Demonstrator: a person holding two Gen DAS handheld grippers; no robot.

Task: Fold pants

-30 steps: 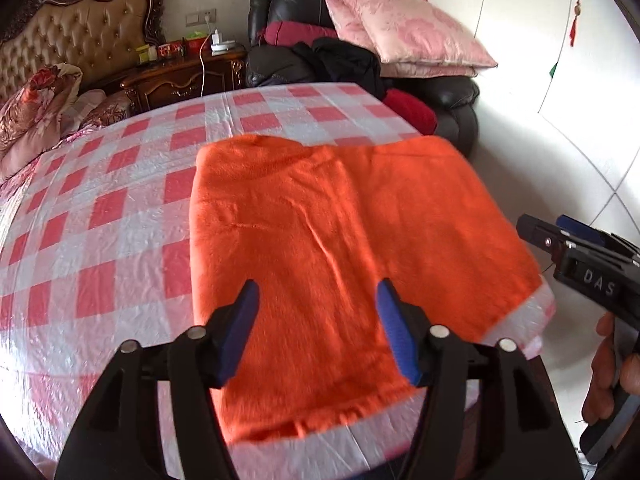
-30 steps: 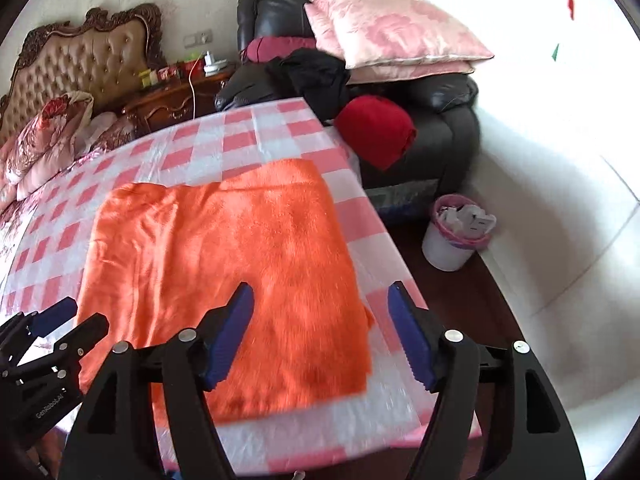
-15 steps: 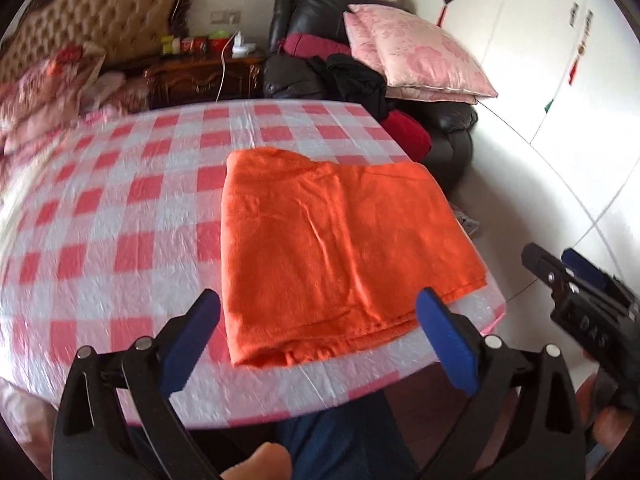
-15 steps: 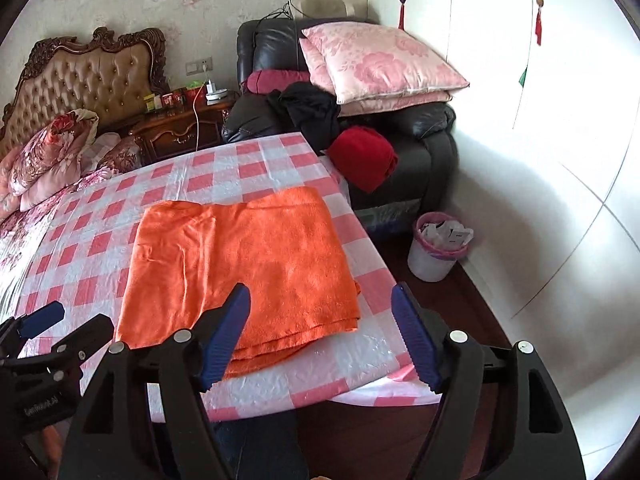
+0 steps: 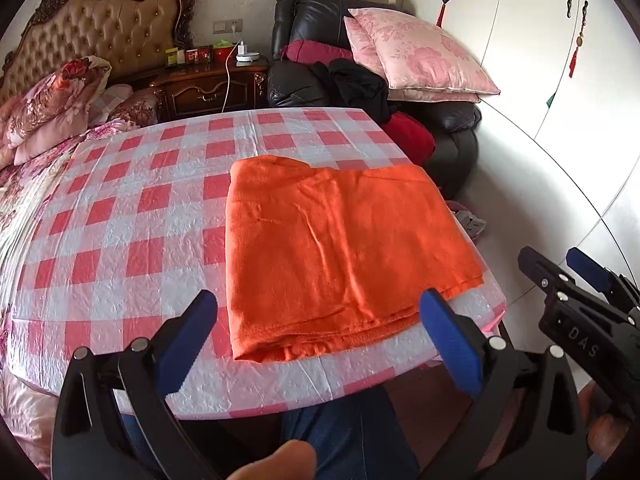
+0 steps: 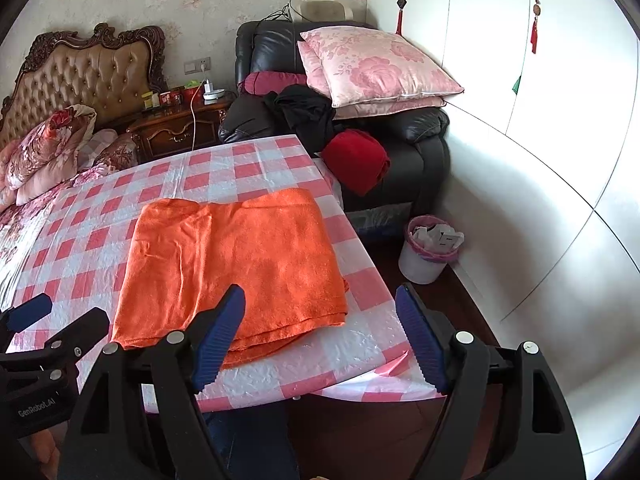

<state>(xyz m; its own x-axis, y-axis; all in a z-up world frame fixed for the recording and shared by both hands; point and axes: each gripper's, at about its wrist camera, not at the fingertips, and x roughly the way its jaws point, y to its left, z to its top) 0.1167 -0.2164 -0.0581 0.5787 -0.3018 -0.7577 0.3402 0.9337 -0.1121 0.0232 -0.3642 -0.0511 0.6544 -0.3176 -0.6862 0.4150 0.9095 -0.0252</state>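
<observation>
The orange pants (image 5: 336, 248) lie folded into a flat rectangle on the table with the red-and-white checked cloth (image 5: 132, 224), near its front right corner; they also show in the right wrist view (image 6: 236, 264). My left gripper (image 5: 318, 320) is open and empty, held back over the table's front edge, apart from the pants. My right gripper (image 6: 320, 320) is open and empty, also back from the front edge. Each gripper shows at the edge of the other's view: the right one (image 5: 568, 272), the left one (image 6: 44, 320).
A black armchair (image 6: 400, 148) with pink pillows (image 6: 376, 68), dark clothes and a red bundle (image 6: 356, 160) stands behind the table. A white waste bin (image 6: 428, 248) is on the floor at the right. A bed (image 5: 52, 96) and nightstand (image 5: 208, 84) are at back left.
Both grippers have pulled back and up from the pants toward the front edge. The left jaws have opened wider. The pants lie unmoved.
</observation>
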